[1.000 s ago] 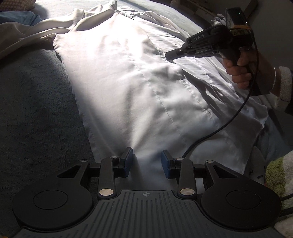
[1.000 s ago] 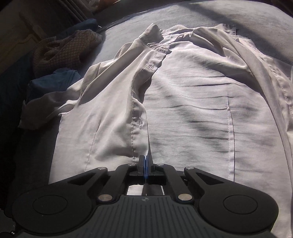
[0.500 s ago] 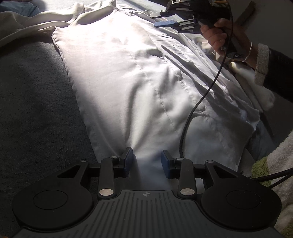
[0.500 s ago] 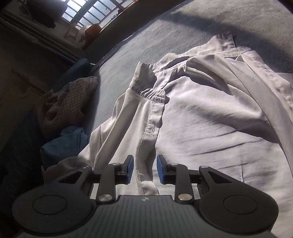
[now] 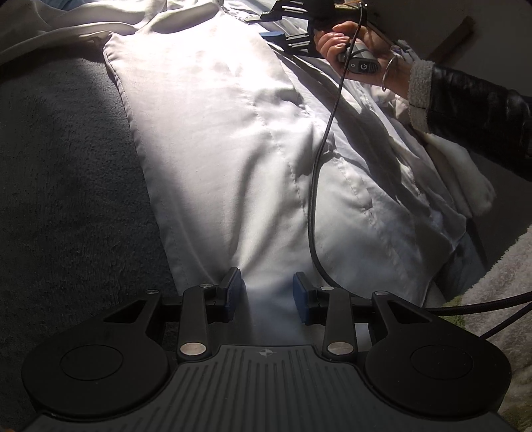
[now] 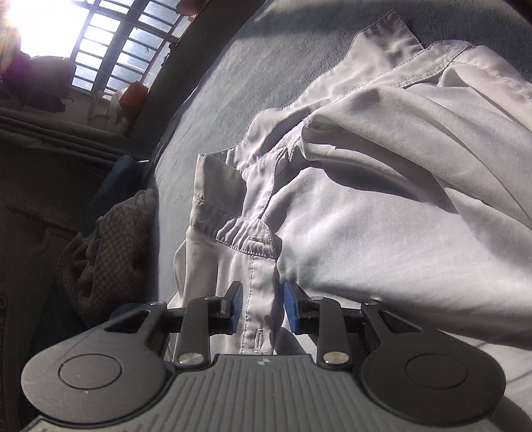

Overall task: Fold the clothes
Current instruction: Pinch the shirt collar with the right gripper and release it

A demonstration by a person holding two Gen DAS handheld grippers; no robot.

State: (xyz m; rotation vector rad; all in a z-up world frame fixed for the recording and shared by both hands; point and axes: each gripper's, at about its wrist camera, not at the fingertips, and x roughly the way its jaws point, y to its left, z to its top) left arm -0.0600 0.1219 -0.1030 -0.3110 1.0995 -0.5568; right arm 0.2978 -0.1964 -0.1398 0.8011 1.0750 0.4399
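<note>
White shirt (image 5: 232,139) lies spread flat on a grey blanket (image 5: 66,182), lit hard by sun across its middle. Collar end (image 6: 232,212) sits toward the barred window (image 6: 109,43); hem end is near the left tool.

Left tool (image 5: 267,292) hovers low over the hem, blue pads parted, cloth showing under the gap, nothing pinched.

Right tool (image 6: 261,307) sits at the button strip (image 6: 259,299) just below the collar. Pads stand apart on either side of the strip, not pressing it (whether the right pad brushes the cloth, cannot tell). In the left wrist view the same tool (image 5: 276,28) shows at the far end of the shirt, held by a hand (image 5: 335,43) with a bangle and a dark sleeve (image 5: 475,113); its black cable (image 5: 316,186) trails across the shirt.

Patterned cloth (image 6: 99,252) is heaped beside the bed edge, clear of the shirt.
</note>
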